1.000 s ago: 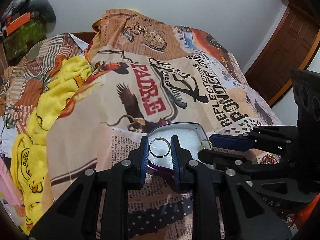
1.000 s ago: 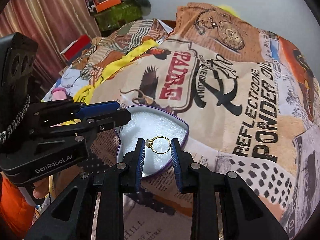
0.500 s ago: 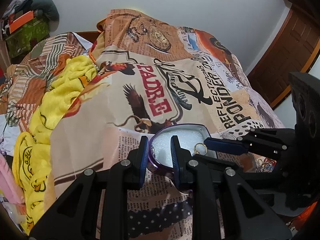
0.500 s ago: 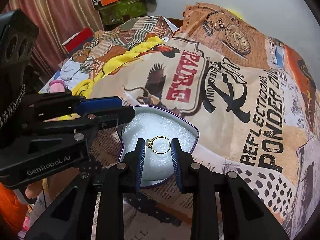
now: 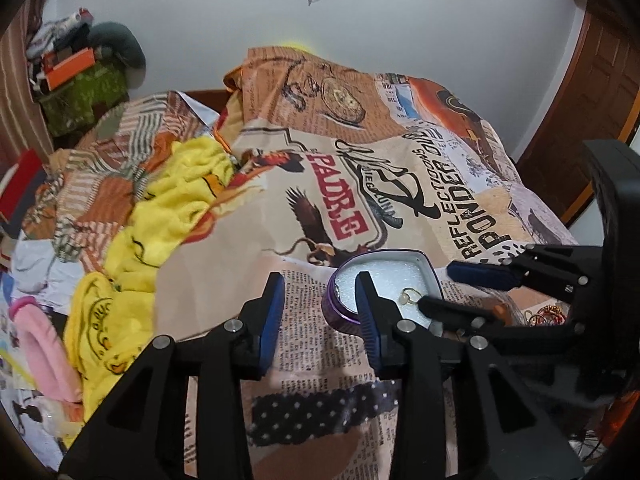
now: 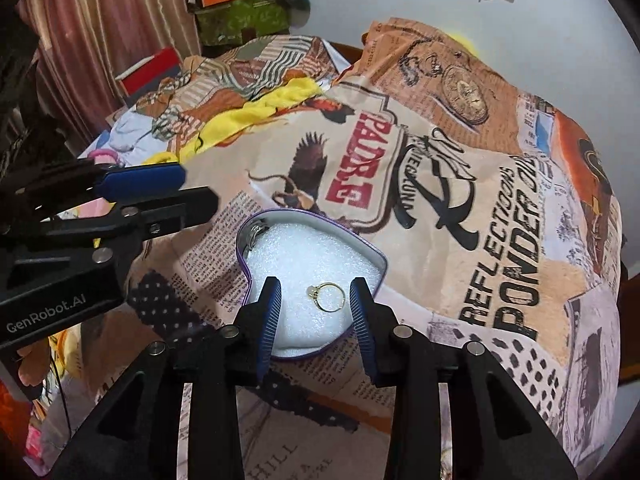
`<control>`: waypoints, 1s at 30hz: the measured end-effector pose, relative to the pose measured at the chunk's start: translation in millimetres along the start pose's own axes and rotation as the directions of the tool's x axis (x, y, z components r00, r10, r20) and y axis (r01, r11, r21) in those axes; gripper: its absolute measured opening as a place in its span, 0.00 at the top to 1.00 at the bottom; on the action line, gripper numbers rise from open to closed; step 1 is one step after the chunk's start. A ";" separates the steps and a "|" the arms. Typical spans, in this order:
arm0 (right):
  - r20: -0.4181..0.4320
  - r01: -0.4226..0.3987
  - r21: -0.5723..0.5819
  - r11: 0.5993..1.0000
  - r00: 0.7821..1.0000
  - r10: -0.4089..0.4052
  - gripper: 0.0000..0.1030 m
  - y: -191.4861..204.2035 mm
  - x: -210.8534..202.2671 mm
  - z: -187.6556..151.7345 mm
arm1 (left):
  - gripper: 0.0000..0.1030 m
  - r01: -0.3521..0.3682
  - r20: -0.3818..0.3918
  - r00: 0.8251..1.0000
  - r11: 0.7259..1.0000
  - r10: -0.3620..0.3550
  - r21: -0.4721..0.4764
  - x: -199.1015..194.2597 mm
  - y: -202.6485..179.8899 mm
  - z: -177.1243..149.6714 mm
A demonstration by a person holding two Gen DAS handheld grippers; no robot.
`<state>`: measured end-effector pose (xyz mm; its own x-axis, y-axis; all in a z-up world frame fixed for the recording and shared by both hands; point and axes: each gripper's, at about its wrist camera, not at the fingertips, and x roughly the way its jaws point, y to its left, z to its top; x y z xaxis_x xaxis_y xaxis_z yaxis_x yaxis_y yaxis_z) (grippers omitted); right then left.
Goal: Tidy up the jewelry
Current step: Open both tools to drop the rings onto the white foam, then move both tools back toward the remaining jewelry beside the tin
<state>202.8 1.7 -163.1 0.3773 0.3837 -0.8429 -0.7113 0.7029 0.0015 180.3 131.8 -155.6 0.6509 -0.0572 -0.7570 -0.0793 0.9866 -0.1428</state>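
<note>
A purple heart-shaped box [image 6: 362,245] with white foam inside lies on the printed bedspread; it also shows in the left wrist view [image 5: 340,312]. A gold ring with a pale stone [image 6: 329,297] lies on the foam, free of my right gripper [image 6: 316,312], whose jaws stand open on either side of it. The ring also shows in the left wrist view [image 5: 410,295]. A second, silvery ring [image 6: 256,234] rests against the box's far left wall. My left gripper [image 5: 320,316] is open and empty, just left of the box.
The printed bedspread [image 5: 400,184] covers the bed. A yellow blanket [image 5: 160,232] and pink cloth [image 5: 40,344] lie at the left. More jewelry [image 5: 548,314] lies behind the right gripper. Boxes [image 6: 236,8] are stacked by the curtain.
My left gripper let go of a ring into the box, opened wider and drew back to the left. My right gripper opened and its gold ring now lies on the foam.
</note>
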 end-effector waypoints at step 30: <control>0.147 0.156 0.246 0.957 0.969 -0.196 0.68 -97.7 -110.7 -93.9 | 0.52 0.114 0.000 0.993 0.985 -0.114 0.128 -21.4 -115.9 -25.3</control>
<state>174.8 -165.6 -120.5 0.5926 0.3219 -0.7384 -0.4755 0.8797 0.0019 156.5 14.8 -139.0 0.6554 -0.1698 -0.7359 0.0926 0.9851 -0.1449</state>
